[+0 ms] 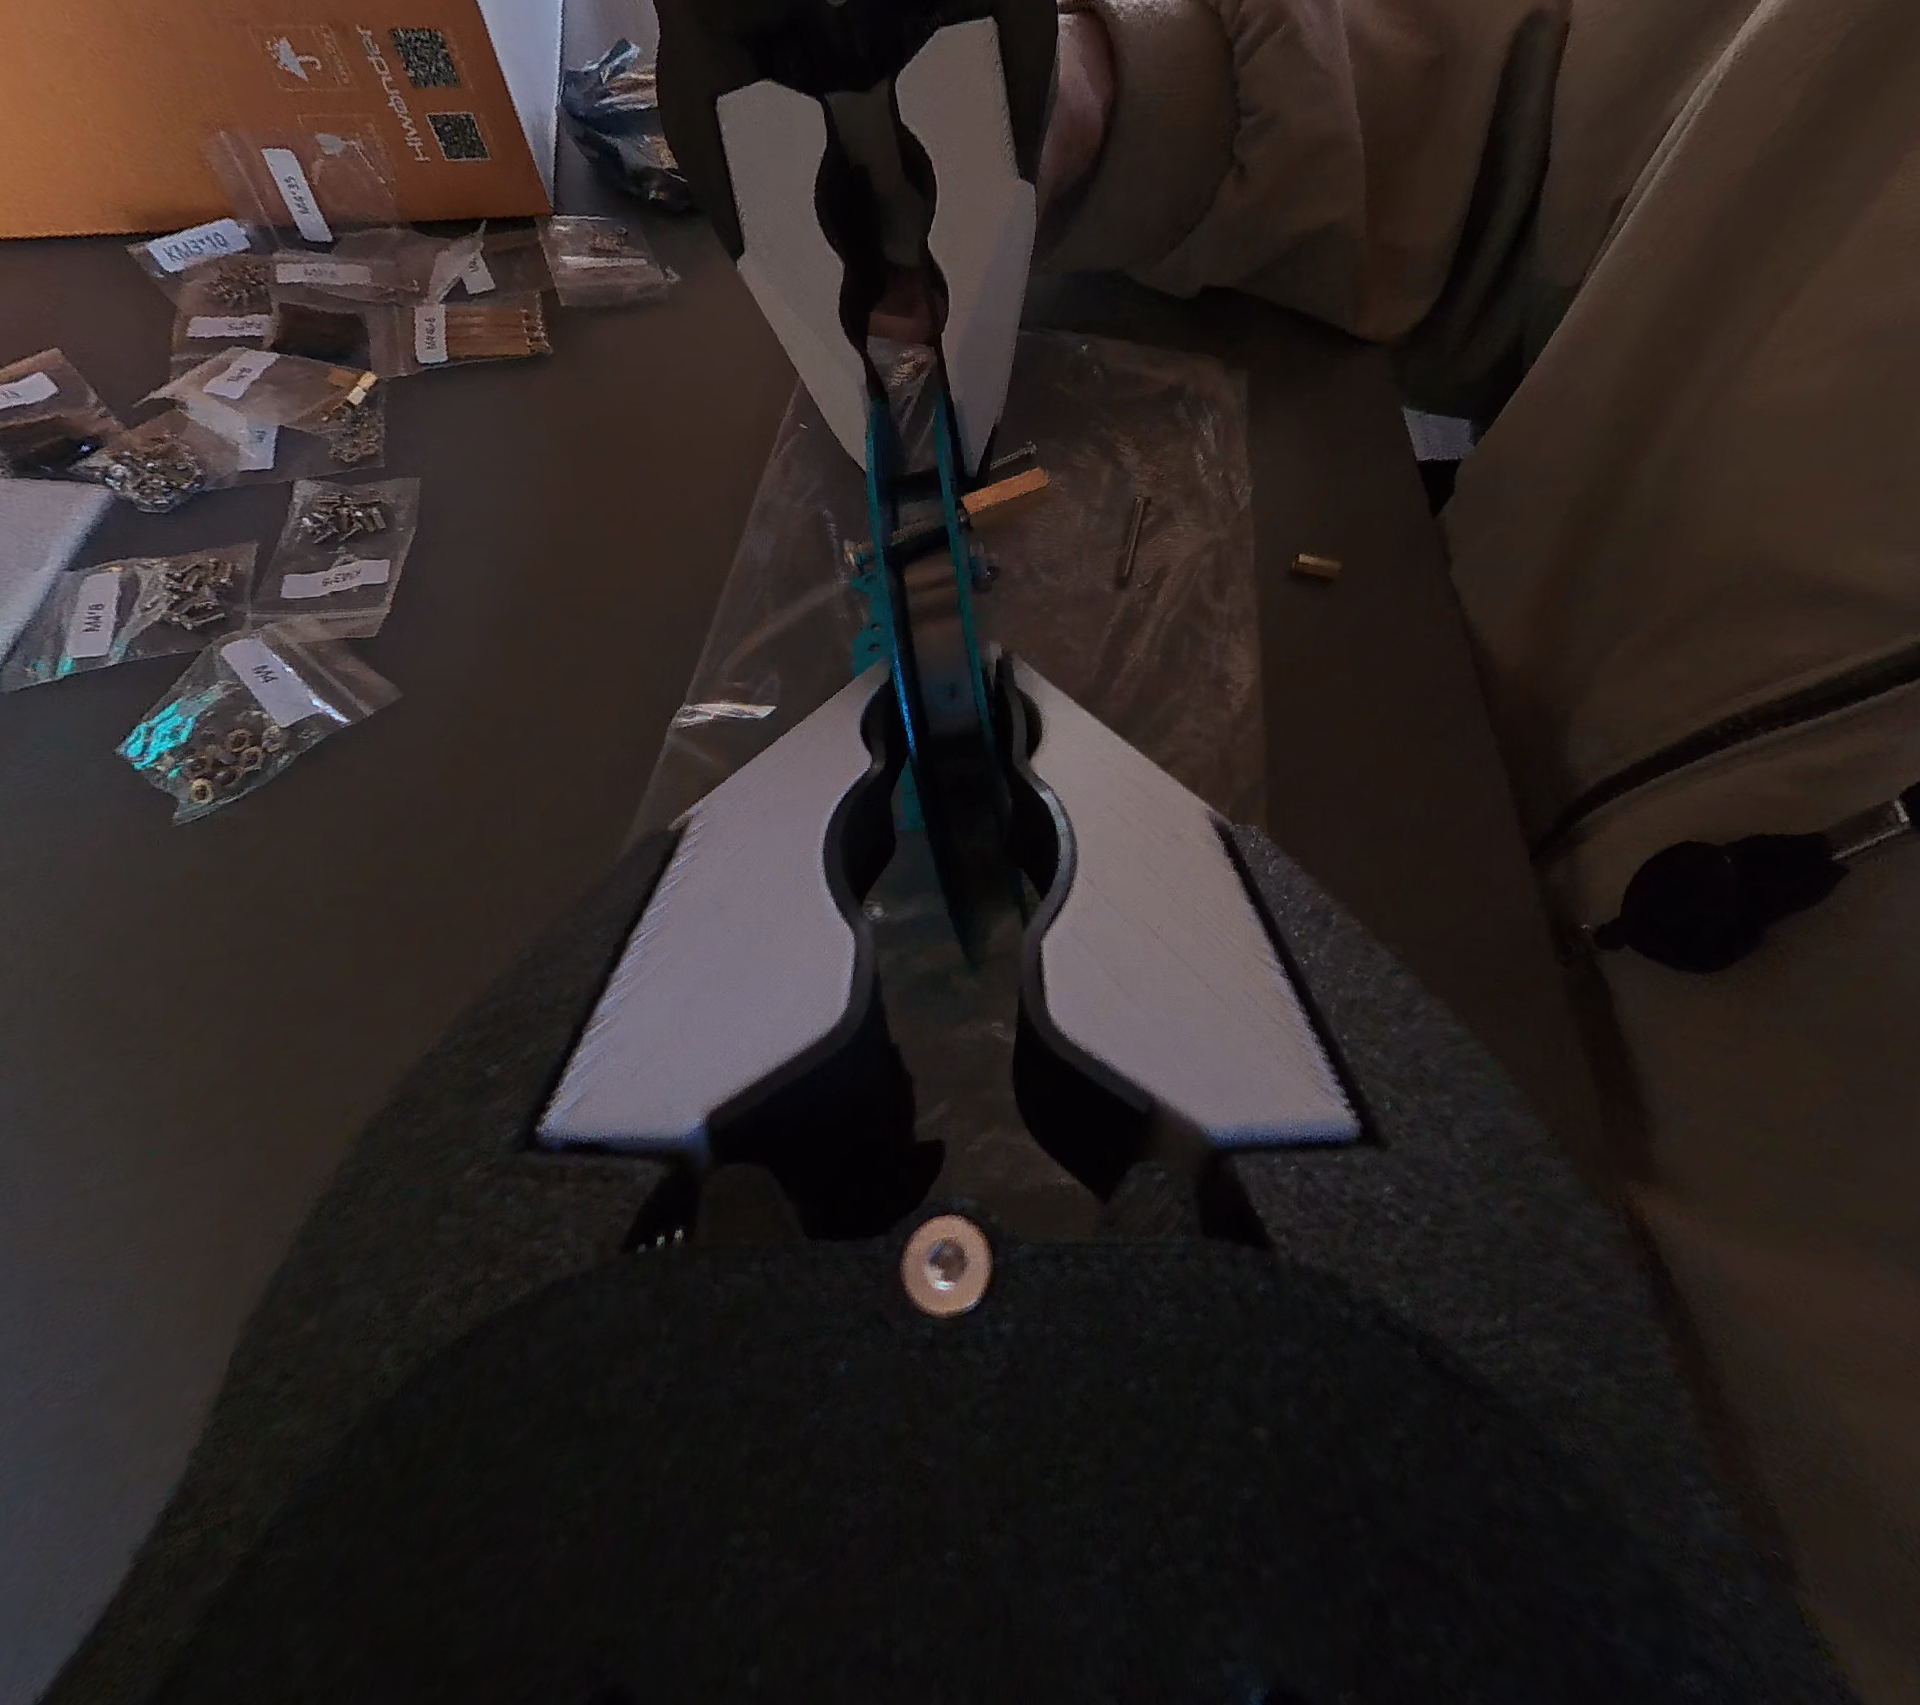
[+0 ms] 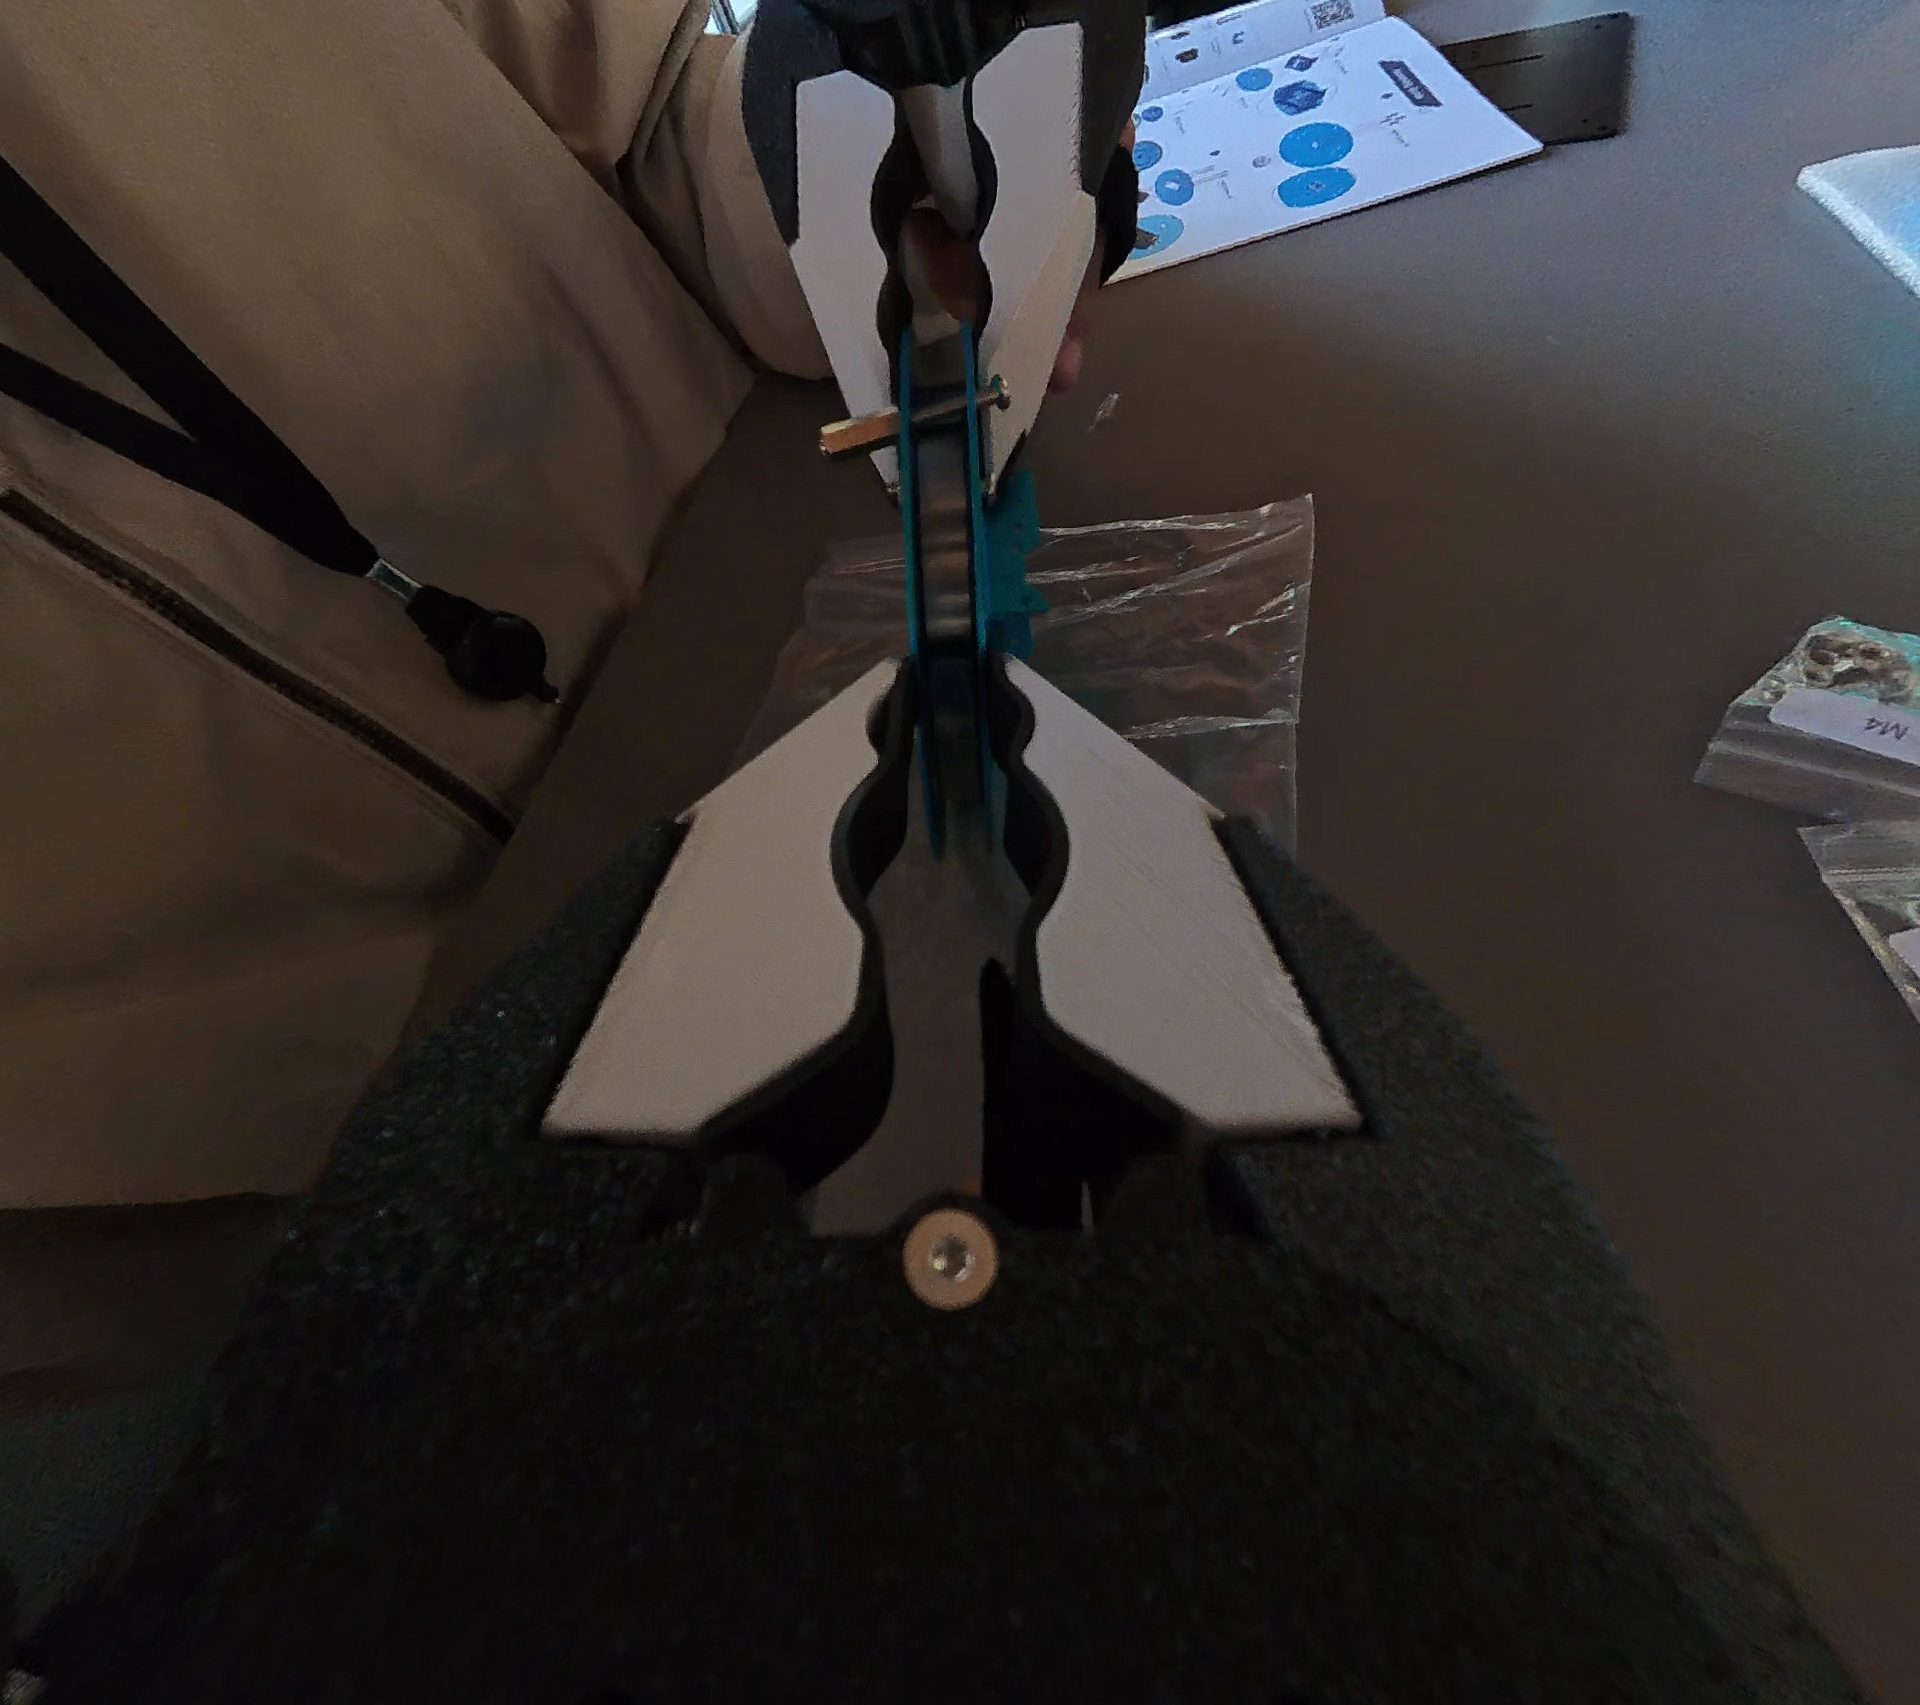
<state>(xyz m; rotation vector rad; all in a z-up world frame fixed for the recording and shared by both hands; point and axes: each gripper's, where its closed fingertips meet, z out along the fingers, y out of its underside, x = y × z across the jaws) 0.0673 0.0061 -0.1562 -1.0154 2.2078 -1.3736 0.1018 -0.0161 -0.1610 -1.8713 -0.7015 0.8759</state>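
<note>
Printed marks on orange box (image 1: 208, 86), white labels on screw bags (image 1: 208, 575), illustrated instruction sheet (image 2: 1320, 128)

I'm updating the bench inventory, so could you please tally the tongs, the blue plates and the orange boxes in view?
Tongs: 2 (left tongs, right tongs)
Blue plates: 2, edge-on, gripped by both tongs
Orange box: 1
Total: 5
</note>
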